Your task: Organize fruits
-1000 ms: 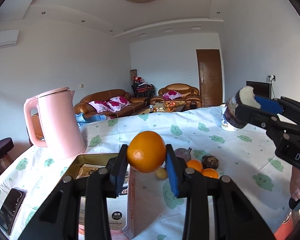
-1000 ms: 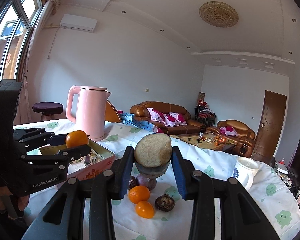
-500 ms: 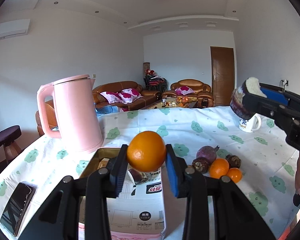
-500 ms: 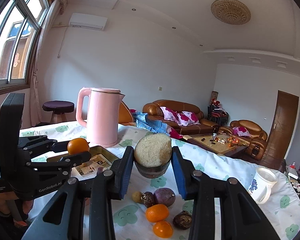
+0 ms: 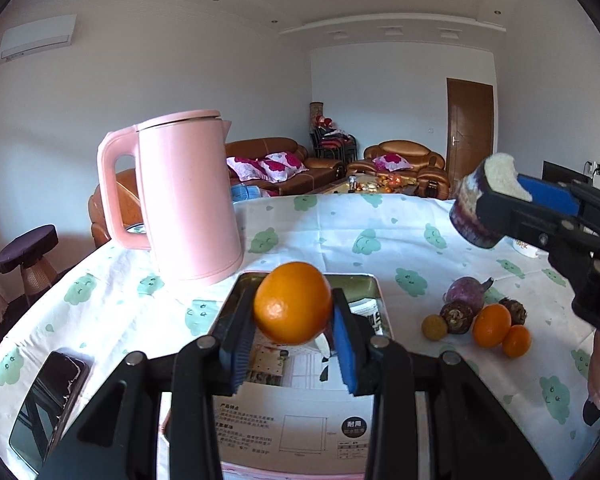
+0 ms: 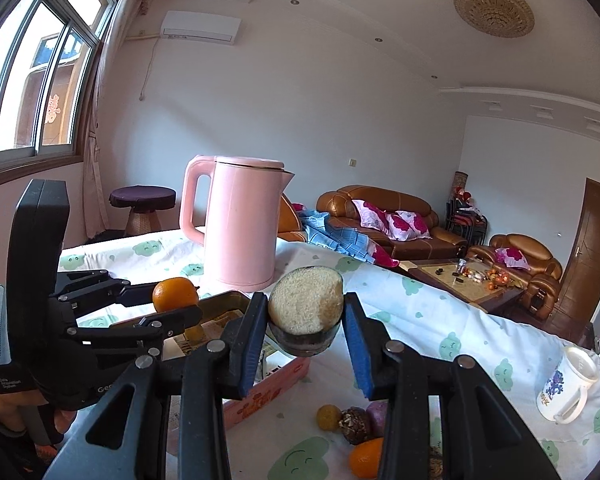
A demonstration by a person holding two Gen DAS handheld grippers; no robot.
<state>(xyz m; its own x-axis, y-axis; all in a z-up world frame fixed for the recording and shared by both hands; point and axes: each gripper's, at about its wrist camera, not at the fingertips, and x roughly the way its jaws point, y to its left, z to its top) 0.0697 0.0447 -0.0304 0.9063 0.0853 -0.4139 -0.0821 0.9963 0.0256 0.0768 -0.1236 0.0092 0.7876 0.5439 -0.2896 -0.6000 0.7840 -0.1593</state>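
Left gripper [image 5: 293,314] clamps an orange [image 5: 293,308] above the tin box [image 5: 374,285] at centre frame, presumably its destination. Right gripper [image 6: 305,320] grips a cut, pale-fleshed fruit [image 6: 305,312], perhaps mangosteen.

Our two wrist views, low and near over the table [image 5: 380,224], both facing the pink kettle [image 5: 184,196] [image 6: 240,224].

left gripper [image 5: 293,316]: fingers clamped | right gripper [image 6: 305,316]: clamped, both apparently raised

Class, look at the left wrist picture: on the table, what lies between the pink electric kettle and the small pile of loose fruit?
The open metal tin with printed paper inside lies between the pink electric kettle and the loose fruit pile, in the left wrist view.
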